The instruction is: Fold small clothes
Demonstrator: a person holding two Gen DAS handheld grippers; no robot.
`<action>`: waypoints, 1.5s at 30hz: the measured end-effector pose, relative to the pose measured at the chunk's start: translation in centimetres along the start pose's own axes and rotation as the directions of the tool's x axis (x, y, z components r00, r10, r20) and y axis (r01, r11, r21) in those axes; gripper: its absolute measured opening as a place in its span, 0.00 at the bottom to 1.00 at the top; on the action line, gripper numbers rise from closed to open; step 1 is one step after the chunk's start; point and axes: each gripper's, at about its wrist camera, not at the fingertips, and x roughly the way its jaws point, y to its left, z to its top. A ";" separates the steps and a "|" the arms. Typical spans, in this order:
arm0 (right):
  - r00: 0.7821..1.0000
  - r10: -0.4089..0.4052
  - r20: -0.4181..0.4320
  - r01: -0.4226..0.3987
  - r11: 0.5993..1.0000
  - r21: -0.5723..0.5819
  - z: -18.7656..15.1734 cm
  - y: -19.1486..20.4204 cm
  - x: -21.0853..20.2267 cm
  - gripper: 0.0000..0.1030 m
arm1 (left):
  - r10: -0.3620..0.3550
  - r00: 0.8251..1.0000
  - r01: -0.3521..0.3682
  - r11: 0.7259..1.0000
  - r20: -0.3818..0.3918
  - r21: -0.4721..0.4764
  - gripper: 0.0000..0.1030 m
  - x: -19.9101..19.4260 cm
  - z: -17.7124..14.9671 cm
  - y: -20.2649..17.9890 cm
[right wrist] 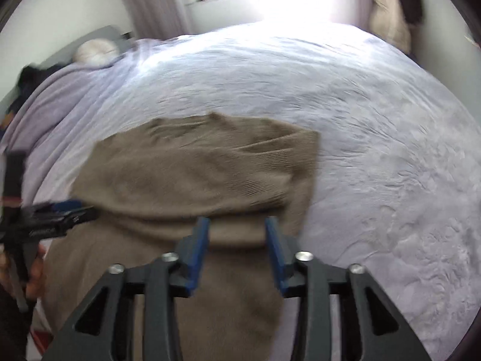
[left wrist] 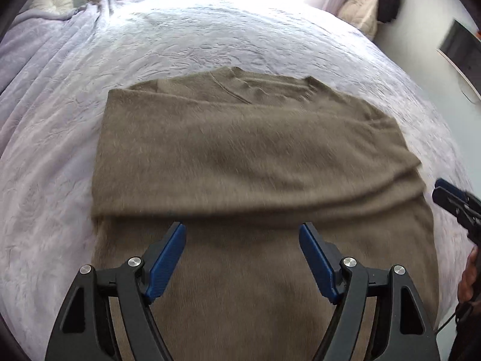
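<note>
The brown sweater (left wrist: 240,156) lies partly folded on the bedspread (left wrist: 60,120). The left gripper (left wrist: 242,234) (jaws spread) hovers empty above it. The right gripper (right wrist: 237,228) is likewise released, grasping nothing.

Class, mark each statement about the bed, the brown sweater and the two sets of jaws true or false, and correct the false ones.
1. The brown sweater lies on a lilac bedspread. True.
2. The left gripper is shut on the sweater. False: its jaws stand open above the fabric, holding nothing.
3. Part of the sweater is folded over itself. True: a folded edge crosses it just beyond both sets of jaws.
4. The right gripper grips a white pillow. False: its jaws are apart over the sweater; the round white pillow lies far off at the head of the bed.
</note>
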 end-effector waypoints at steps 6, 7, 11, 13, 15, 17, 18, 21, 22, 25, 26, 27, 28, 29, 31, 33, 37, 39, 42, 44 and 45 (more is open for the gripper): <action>0.986 0.083 -0.144 -0.121 0.951 -0.285 -5.5 9.1 2.0 0.78 | 0.086 0.996 -0.082 0.982 -0.016 0.168 0.78 -0.1 -6.3 -1.3; 0.981 0.039 -0.193 -0.100 0.942 -0.322 -6.8 9.6 2.8 0.77 | 0.095 0.995 -0.093 0.980 -0.005 0.177 0.87 -0.5 -7.3 -0.8; 0.988 -0.033 -0.153 -0.037 0.902 -0.431 -11.5 7.9 0.4 0.78 | 0.145 0.989 -0.146 0.973 0.018 0.178 1.00 -2.5 -11.6 2.6; 0.985 -0.031 -0.172 -0.037 0.926 -0.375 -12.5 5.7 -0.9 0.78 | 0.096 0.995 -0.098 0.985 0.023 0.144 1.00 -3.3 -12.8 4.0; 0.984 -0.048 -0.173 -0.021 0.928 -0.372 -13.7 4.5 -2.0 0.78 | 0.165 0.986 -0.168 0.971 0.029 0.170 1.00 -3.7 -13.7 3.8; 0.983 -0.090 -0.161 0.017 0.912 -0.410 -14.7 4.5 -3.1 0.78 | 0.200 0.979 -0.202 0.964 0.030 0.173 1.00 -4.2 -14.4 3.7; 0.981 -0.114 -0.155 0.037 0.903 -0.428 -15.1 4.7 -3.6 0.78 | 0.211 0.977 -0.213 0.964 0.028 0.158 1.00 -4.8 -14.6 3.7; 0.972 -0.197 -0.129 0.118 0.881 -0.458 -15.5 5.6 -6.3 0.78 | 0.237 0.968 -0.247 0.957 0.082 0.153 1.00 -7.5 -15.3 3.0; 0.978 -0.190 -0.090 0.125 0.872 -0.474 -15.4 6.2 -7.5 0.78 | 0.216 0.970 -0.231 0.959 0.111 0.161 1.00 -8.7 -15.6 2.4; 0.998 -0.064 0.016 0.063 0.843 -0.535 -15.3 9.8 -10.6 0.78 | 0.115 0.982 -0.143 0.970 0.148 0.196 1.00 -10.4 -15.9 -0.7; 1.000 -0.004 0.022 0.015 0.834 -0.551 -15.3 11.1 -10.9 0.78 | 0.074 0.987 -0.106 0.969 0.145 0.223 1.00 -10.3 -16.2 -2.1; 0.999 0.048 0.011 -0.033 0.819 -0.573 -15.6 12.6 -10.7 0.78 | 0.050 0.990 -0.082 0.963 0.131 0.255 1.00 -9.6 -16.5 -3.3; 0.997 0.073 -0.004 -0.061 0.801 -0.596 -16.0 13.7 -10.1 0.78 | 0.046 0.992 -0.077 0.955 0.113 0.287 1.00 -8.7 -16.8 -4.3; 0.997 0.074 -0.025 -0.074 0.778 -0.625 -16.8 14.7 -9.0 0.78 | 0.061 0.994 -0.089 0.943 0.095 0.321 1.00 -7.5 -17.3 -5.4; 0.997 -0.006 -0.083 -0.052 0.733 -0.678 -18.8 15.3 -6.1 0.77 | 0.146 0.988 -0.155 0.920 0.052 0.360 1.00 -4.8 -18.7 -5.4; 0.987 -0.115 -0.111 -0.001 0.691 -0.723 -21.2 13.9 -4.1 0.77 | 0.112 0.993 -0.117 0.937 0.033 0.328 1.00 -4.2 -19.8 -3.7; 0.982 -0.181 -0.046 0.086 0.656 -0.750 -24.7 9.9 -5.8 0.78 | 0.114 0.993 -0.115 0.952 0.020 0.283 1.00 -4.8 -22.2 -1.0; 0.977 -0.208 -0.037 0.111 0.653 -0.749 -25.6 9.3 -6.6 0.78 | 0.153 0.988 -0.151 0.941 0.018 0.304 1.00 -4.9 -23.3 -1.0; 0.975 -0.217 -0.051 0.112 0.677 -0.728 -25.8 8.6 -7.8 0.78 | 0.196 0.981 -0.189 0.923 0.014 0.334 1.00 -6.0 -24.2 -1.0; 0.970 -0.234 -0.060 0.118 0.676 -0.727 -25.5 8.0 -8.2 0.78 | 0.228 0.974 -0.220 0.908 0.019 0.356 1.00 -6.7 -24.8 -1.3; 0.970 -0.237 -0.059 0.123 0.680 -0.723 -25.2 7.9 -8.6 0.78 | 0.242 0.970 -0.235 0.902 0.026 0.362 1.00 -7.3 -24.9 -1.2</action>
